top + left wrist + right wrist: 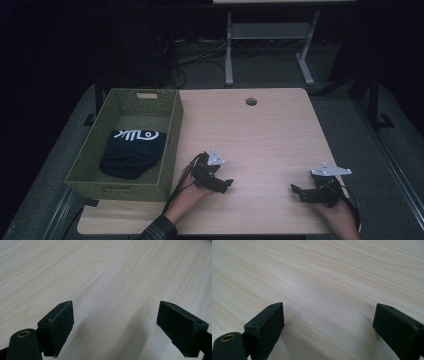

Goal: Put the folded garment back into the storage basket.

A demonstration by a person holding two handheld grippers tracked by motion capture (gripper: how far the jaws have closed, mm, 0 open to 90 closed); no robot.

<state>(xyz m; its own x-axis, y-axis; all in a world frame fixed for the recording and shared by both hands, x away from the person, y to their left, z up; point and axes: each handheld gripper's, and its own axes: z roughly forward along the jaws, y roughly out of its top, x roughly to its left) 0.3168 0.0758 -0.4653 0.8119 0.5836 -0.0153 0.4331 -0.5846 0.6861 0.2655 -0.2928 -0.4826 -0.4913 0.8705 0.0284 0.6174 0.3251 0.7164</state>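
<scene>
Bare pale wooden table (270, 130) beneath and between the jaws; round hole (251, 101) far ahead; white desk legs (229, 50) and floor cables (200, 55) beyond.

Dim high view with dark surroundings, brighter close views, soft shadows under blurred jaws

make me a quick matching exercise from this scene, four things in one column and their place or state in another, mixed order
Things:
1. black garment
2. green basket
3. left gripper
4. round hole

Places or states:
A. far edge of the table
B. open and holding nothing, near the basket
C. folded inside the basket
D. on the table's left side

Pairs: 1-C, 2-D, 3-B, 4-A
</scene>
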